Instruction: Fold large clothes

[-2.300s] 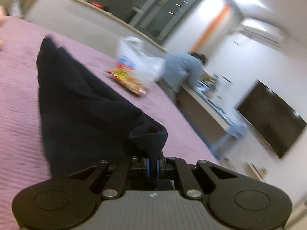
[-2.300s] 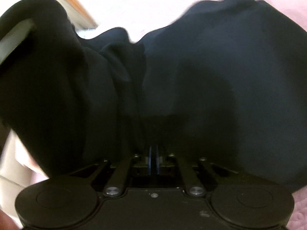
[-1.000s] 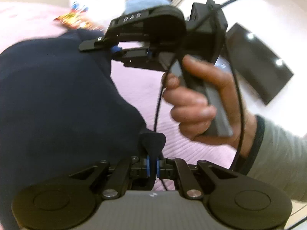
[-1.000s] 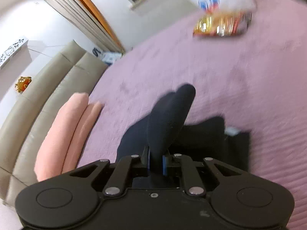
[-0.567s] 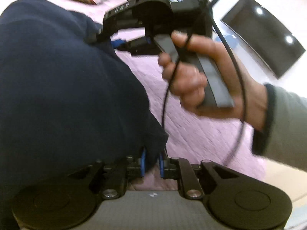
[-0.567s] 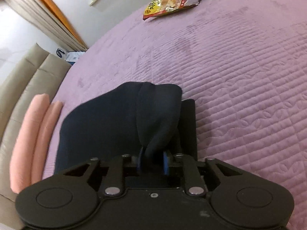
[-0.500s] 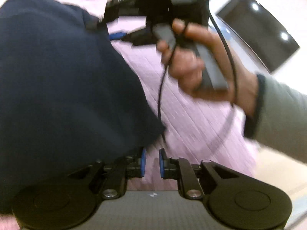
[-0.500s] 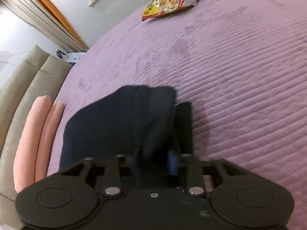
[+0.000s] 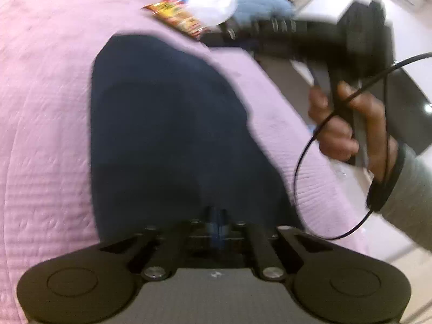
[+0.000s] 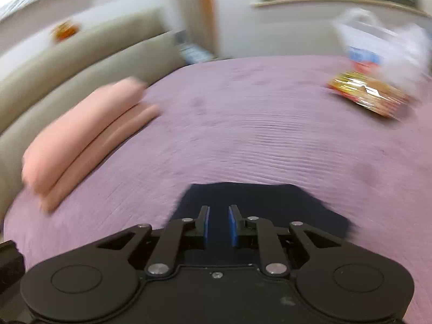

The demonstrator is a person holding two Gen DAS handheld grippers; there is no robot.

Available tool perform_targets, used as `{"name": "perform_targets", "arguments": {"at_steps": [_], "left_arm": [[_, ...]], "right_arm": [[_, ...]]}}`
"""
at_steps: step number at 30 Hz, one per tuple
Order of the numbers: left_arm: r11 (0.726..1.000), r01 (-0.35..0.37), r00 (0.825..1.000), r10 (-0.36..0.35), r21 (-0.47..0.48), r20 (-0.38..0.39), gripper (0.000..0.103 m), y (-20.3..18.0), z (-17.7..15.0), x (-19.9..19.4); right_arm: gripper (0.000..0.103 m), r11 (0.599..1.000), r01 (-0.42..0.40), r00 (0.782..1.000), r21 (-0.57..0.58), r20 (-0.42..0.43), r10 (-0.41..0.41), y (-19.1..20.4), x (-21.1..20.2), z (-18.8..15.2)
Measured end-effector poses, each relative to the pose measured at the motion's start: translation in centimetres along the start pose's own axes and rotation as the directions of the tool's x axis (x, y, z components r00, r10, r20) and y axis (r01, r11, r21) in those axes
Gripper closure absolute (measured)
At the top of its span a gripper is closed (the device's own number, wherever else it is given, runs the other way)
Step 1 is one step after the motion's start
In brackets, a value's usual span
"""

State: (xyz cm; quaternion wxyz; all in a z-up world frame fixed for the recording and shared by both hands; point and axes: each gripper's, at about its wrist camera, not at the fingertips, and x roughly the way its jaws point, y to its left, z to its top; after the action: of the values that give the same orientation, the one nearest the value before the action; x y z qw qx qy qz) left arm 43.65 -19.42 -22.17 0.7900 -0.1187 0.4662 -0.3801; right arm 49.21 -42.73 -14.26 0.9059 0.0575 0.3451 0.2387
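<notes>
A dark navy garment [image 9: 167,135] lies folded flat on the pink quilted bed [image 9: 40,108]. My left gripper [image 9: 215,224] hovers over its near edge; its blue pads stand close together with a thin gap and hold nothing. My right gripper [image 10: 218,225] is open and empty above one end of the garment [image 10: 256,202]. In the left wrist view the right gripper [image 9: 283,31] is lifted off to the right in a hand, blurred.
A snack packet [image 10: 370,97] and a white plastic bag [image 10: 383,46] lie at the bed's far side. A rolled pink blanket [image 10: 86,137] lies by the beige sofa [image 10: 67,64]. A person in blue [image 9: 264,5] stands beyond the bed.
Both grippers have let go of the garment, which now lies flat on the bed. The right gripper has opened, lifted and swung away; the left has drawn back over the near edge.
</notes>
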Motion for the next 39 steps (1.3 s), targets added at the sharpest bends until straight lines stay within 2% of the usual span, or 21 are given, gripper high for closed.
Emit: {"name": "perform_targets", "arguments": {"at_steps": [2,4,6,7,8,9,11,14,16,18,20,22,23,25,26,28,31,32,34,36,39], "left_arm": [[0.999,0.019,1.000,-0.018,-0.037,0.022,0.100,1.1,-0.8,-0.7],[0.999,0.003,0.999,-0.002,-0.042,0.040,0.100,1.2,-0.8,-1.0],[0.999,0.002,0.999,0.000,-0.045,0.042,0.100,1.4,-0.9,-1.6],[0.998,0.010,0.999,-0.008,-0.054,0.036,0.100,1.5,-1.3,-2.1],[0.998,0.019,0.999,-0.017,-0.063,0.028,0.100,1.3,-1.2,-1.9],[0.997,0.026,1.000,-0.025,-0.071,0.019,0.100,1.2,-1.3,-1.9],[0.997,0.029,1.000,-0.028,-0.073,0.007,0.100,1.1,-1.4,-2.9],[0.997,0.030,0.999,-0.031,-0.068,-0.019,0.100,0.4,-0.6,-4.2],[1.000,0.021,1.000,-0.021,-0.006,0.005,0.098,-0.5,1.0,-4.8],[0.999,0.007,0.998,-0.010,0.050,0.067,0.095,-1.3,2.9,-5.3],[0.999,-0.014,0.993,0.008,0.050,0.121,0.095,-1.2,4.2,-5.1],[0.999,-0.036,0.992,0.033,0.024,0.124,0.096,-0.4,5.0,-3.9],[0.999,-0.046,0.994,0.044,0.021,0.103,0.095,0.1,5.0,-2.9],[0.995,-0.092,0.995,0.091,0.046,0.032,0.099,1.1,4.2,-0.6],[0.996,-0.085,0.996,0.084,0.034,0.030,0.100,1.9,3.4,0.0],[0.997,-0.029,0.998,0.033,-0.072,0.054,0.100,3.1,2.8,-0.6],[0.996,-0.033,0.998,0.037,-0.081,0.055,0.099,2.7,2.2,-2.8],[0.996,-0.023,0.999,0.027,-0.086,0.046,0.099,2.5,2.0,-3.4],[0.996,-0.015,1.000,0.017,-0.088,0.023,0.099,2.0,1.2,-4.6],[0.996,-0.012,1.000,0.012,-0.090,0.006,0.099,1.6,0.5,-5.3],[0.992,-0.020,1.000,0.022,-0.126,0.009,0.099,1.8,-0.2,-5.2]], "right_arm": [[0.084,0.998,-0.016,0.998,-0.063,-0.068,0.012,1.2,3.5,-0.2],[0.094,0.991,0.018,0.994,-0.134,-0.107,-0.032,1.7,6.3,-1.0],[0.093,0.980,0.047,0.992,-0.193,-0.103,-0.068,1.4,8.0,-1.7],[0.098,0.977,0.068,0.993,-0.202,-0.085,-0.087,1.3,7.9,-2.0],[0.103,0.957,0.169,0.981,-0.236,-0.055,-0.187,1.4,8.0,-1.9],[0.103,0.914,0.295,0.950,-0.278,-0.017,-0.312,1.1,8.1,-1.9],[0.103,0.865,0.434,0.890,-0.252,-0.028,-0.455,-1.8,8.3,-2.0],[0.103,0.866,0.490,0.860,-0.101,-0.108,-0.499,-6.4,6.5,-1.5],[0.099,0.876,0.478,0.873,-0.065,-0.078,-0.482,-6.0,3.9,-0.6],[0.098,0.923,0.385,0.922,-0.006,-0.028,-0.385,-4.2,0.8,0.0],[0.098,0.952,0.306,0.952,-0.002,-0.009,-0.306,-2.4,-0.9,-0.7],[0.098,0.967,0.252,0.967,-0.030,-0.042,-0.253,-0.4,-0.5,-1.8],[0.098,0.969,0.243,0.966,-0.042,-0.080,-0.246,0.0,0.0,-2.7],[0.099,0.952,0.295,0.935,-0.086,-0.177,-0.306,-0.3,2.7,-4.6],[0.102,0.944,0.312,0.926,-0.107,-0.188,-0.327,-0.7,3.5,-5.6],[0.102,0.949,0.306,0.936,-0.074,-0.160,-0.314,-1.5,2.9,-6.1],[0.102,0.901,0.422,0.891,-0.098,-0.141,-0.433,-0.8,1.3,-5.4],[0.099,0.901,0.422,0.891,-0.098,-0.140,-0.433,-0.8,0.7,-5.6],[0.089,0.939,0.343,0.927,-0.032,-0.148,-0.344,0.2,-2.2,-5.4],[0.089,0.970,0.243,0.959,0.020,-0.157,-0.237,1.5,-4.3,-6.4],[0.089,0.976,0.216,0.952,-0.012,-0.219,-0.213,4.1,-4.4,-8.9]]}}
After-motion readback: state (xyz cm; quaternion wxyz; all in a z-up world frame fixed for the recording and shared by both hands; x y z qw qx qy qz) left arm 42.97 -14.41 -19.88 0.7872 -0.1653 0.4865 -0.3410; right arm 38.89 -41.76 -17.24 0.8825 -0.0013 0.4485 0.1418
